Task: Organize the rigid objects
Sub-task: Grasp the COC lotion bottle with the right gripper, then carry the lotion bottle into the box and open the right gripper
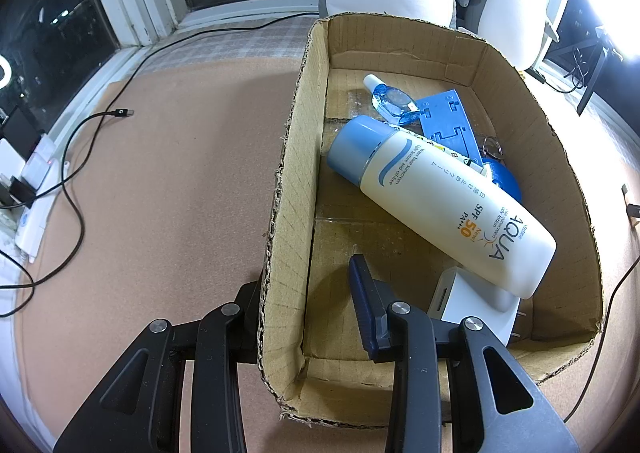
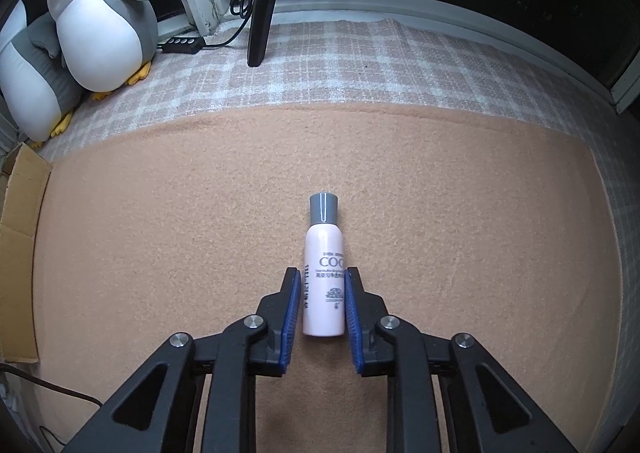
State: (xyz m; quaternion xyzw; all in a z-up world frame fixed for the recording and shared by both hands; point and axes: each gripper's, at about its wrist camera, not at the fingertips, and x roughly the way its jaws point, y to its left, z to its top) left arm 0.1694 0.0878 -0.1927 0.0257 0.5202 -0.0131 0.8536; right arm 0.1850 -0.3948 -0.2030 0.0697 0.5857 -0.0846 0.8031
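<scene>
Between the blue pads of the right gripper lies a pale pink bottle with a grey cap, flat on the peach mat, its cap pointing away from the camera. The fingers stand on either side of the bottle's lower half, drawn in close to its sides; the right pad seems to touch the bottle, while a thin sliver of mat shows beside the left pad, so a firm pinch cannot be confirmed. The gripper points steeply down at the mat, its black arms spreading back toward the camera.

In the left wrist view, the left gripper straddles the near left wall of the cardboard box: one blue-padded finger sits inside the box, the other is outside and largely hidden behind the wall. The fingers are narrowed around that wall and appear to pinch it. This gripper also tilts steeply downward.

Inside the box lie a white sunscreen bottle with a blue cap, a small clear blue bottle, a blue plastic piece and a white charger. Two plush penguins sit beyond the mat by the window.
</scene>
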